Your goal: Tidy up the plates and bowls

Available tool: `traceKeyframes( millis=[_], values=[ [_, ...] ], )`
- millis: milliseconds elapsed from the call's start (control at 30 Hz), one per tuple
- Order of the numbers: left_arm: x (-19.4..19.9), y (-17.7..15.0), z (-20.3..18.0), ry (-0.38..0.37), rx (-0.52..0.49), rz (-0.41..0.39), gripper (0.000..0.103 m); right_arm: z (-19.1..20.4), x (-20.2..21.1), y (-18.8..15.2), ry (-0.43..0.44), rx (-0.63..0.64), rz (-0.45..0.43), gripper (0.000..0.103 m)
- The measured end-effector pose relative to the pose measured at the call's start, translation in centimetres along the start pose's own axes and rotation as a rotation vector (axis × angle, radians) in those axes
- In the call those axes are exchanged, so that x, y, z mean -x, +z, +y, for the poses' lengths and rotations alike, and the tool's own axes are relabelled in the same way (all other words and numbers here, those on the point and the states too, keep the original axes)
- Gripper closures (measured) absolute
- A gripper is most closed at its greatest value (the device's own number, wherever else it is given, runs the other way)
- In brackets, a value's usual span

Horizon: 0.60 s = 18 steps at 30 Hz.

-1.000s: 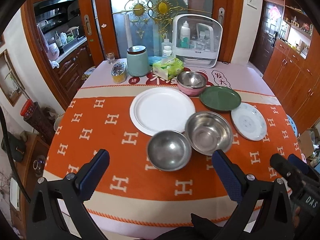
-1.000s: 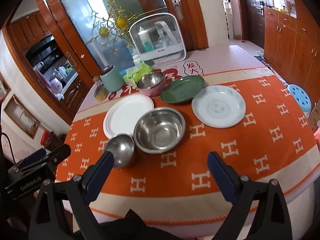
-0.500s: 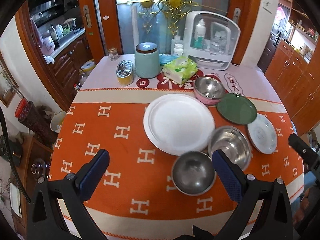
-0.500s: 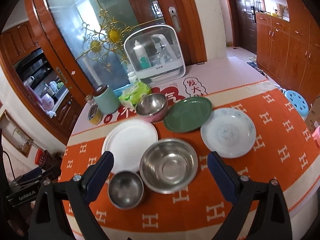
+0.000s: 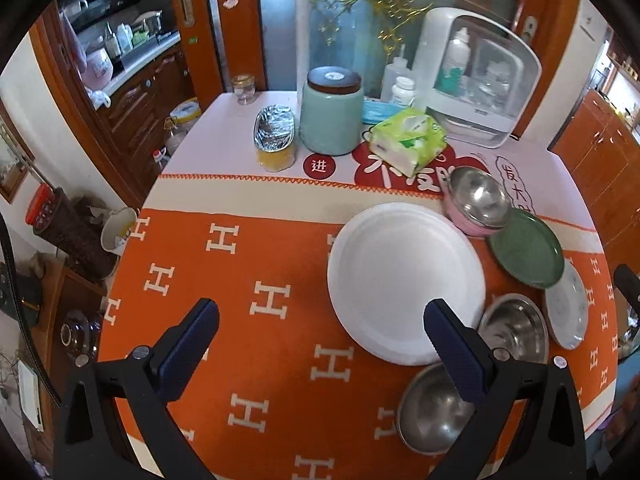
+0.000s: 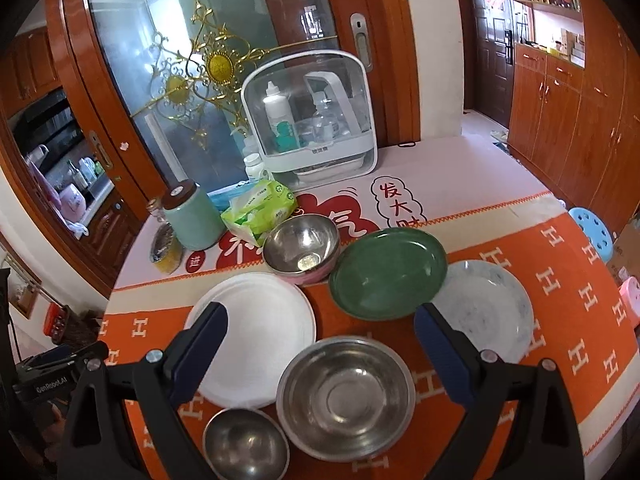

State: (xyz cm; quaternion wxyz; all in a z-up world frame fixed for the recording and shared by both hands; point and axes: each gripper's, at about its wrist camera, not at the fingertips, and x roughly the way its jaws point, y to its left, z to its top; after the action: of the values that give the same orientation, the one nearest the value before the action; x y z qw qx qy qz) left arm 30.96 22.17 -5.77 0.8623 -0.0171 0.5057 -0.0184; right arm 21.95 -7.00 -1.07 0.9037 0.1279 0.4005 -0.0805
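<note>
On the orange cloth lie a large white plate (image 5: pixel 404 284) (image 6: pixel 260 332), a green plate (image 5: pixel 526 252) (image 6: pixel 388 272), a pale patterned plate (image 5: pixel 566 306) (image 6: pixel 484 308), a small steel bowl (image 5: pixel 430 412) (image 6: pixel 244 444), a larger steel bowl (image 5: pixel 516 330) (image 6: pixel 346 396) and a pink-sided steel bowl (image 5: pixel 476 200) (image 6: pixel 300 246). My left gripper (image 5: pixel 320 336) is open and empty above the cloth, left of the white plate. My right gripper (image 6: pixel 320 344) is open and empty above the larger steel bowl.
At the table's back stand a teal jar (image 5: pixel 330 110), a tissue pack (image 5: pixel 408 140), a foil-topped cup (image 5: pixel 274 138), a small glass jar (image 5: pixel 244 88) and a white clear-fronted box (image 6: pixel 312 120). A blue stool (image 6: pixel 590 236) stands off the right edge.
Both grippers have moved forward over the table and closer to the dishes. The left view has shifted leftward, so the dishes now sit to its right. No dish has moved.
</note>
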Motion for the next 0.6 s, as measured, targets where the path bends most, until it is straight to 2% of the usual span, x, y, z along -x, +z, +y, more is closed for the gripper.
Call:
traceKeyframes(
  millis=[300,600],
  values=[
    [-4.8,1.3,1.4,-0.097,0.03,0.036,0.001,1.7,-4.9,0.7,-0.021,0.052,0.058,0.008],
    [-10.7,1.2,1.4,-0.153,0.038,0.107,0.002,3.1,-9.3,0.1,0.056,0.106,0.119,0.008]
  ],
)
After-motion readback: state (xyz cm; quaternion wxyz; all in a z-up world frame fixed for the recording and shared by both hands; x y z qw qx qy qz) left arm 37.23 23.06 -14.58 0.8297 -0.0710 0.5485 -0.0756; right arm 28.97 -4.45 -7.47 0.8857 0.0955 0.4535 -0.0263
